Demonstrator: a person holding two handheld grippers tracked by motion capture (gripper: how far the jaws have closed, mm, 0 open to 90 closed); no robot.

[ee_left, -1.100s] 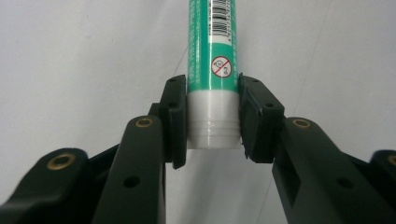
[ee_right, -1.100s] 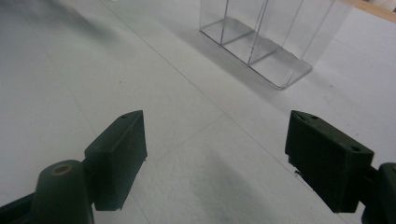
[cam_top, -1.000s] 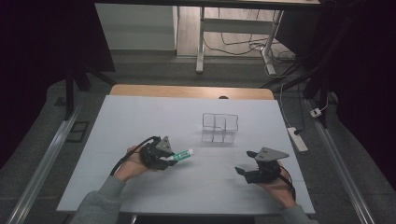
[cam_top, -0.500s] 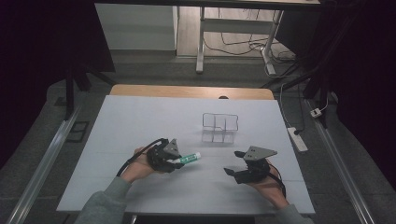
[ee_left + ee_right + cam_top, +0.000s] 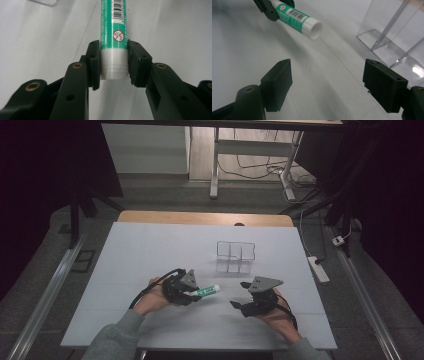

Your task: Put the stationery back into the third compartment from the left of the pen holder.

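2 tongs: left tongs (image 5: pixel 113 63) clamp glue stick (image 5: pixel 113 30), right tongs (image 5: pixel 327 85) gape.

The tube (image 5: pixel 113 35) is green with white ends and a black barcode. Beside it, the organiser (image 5: pixel 235 256) is clear; the table (image 5: pixel 150 250) is white

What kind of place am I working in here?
Probably a lab or test workshop: a bare white table holding just a clear acrylic organizer, a power strip on the floor, cables under a desk frame behind.
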